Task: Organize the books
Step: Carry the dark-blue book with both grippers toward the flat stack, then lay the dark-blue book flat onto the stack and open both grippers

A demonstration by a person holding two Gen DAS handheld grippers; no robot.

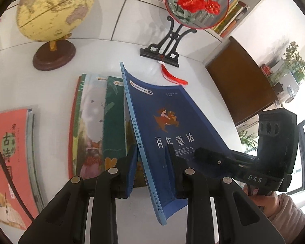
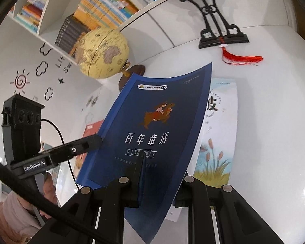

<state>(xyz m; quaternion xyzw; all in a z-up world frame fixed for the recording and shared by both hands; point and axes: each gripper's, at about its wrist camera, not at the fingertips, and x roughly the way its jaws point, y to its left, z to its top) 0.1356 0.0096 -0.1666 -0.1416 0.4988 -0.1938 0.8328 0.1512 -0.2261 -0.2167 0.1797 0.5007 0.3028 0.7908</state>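
Above the white table point(image 1: 103, 52), blue book point(image 1: 172, 105) clamped in both jaws.

Globe point(image 1: 55, 10) left of fan stand point(image 1: 164, 50)

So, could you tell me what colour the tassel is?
Red; the tassel shows best in the right wrist view.

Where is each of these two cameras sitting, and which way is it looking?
Left wrist view: sits on the left gripper, looks down along its jaws at the blue book, the globe beyond; the right gripper and a hand show.
Right wrist view: sits on the right gripper, same book; the left gripper shows.
Shared: book, globe, white table.
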